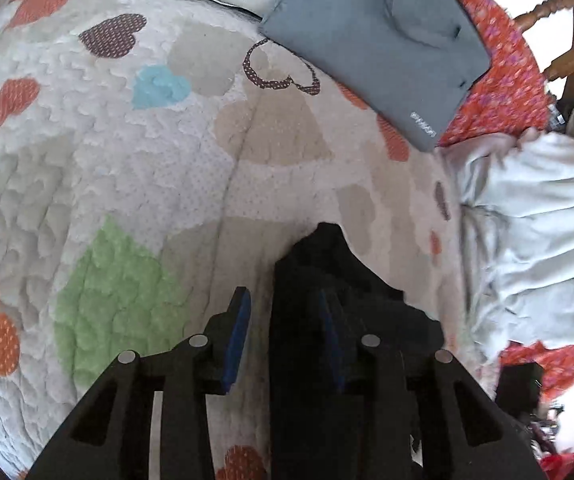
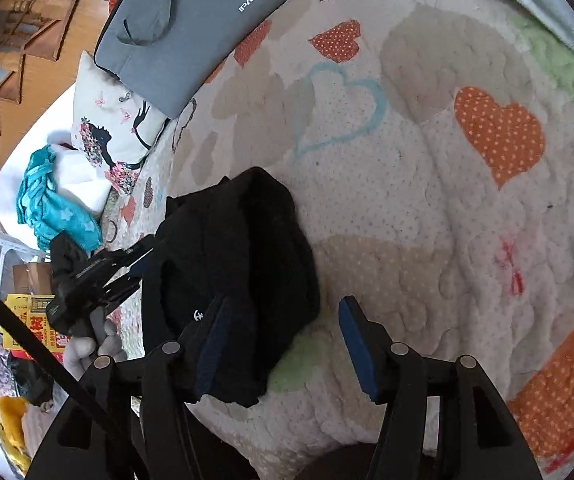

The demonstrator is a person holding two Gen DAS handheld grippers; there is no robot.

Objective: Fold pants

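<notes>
The black pants lie bunched in a small folded heap on the heart-patterned quilt. In the right wrist view my right gripper is open; its left finger rests against the heap's near edge, its right finger is over bare quilt. The left gripper shows there at the heap's left side, held by a hand. In the left wrist view my left gripper is open, with the pants lying over its right finger, the left finger over the quilt.
A grey laptop sleeve lies at the quilt's far edge, next to a printed white pillow. A pale grey blanket is bunched at the right. Teal cloth and wooden chair legs lie beyond the bed.
</notes>
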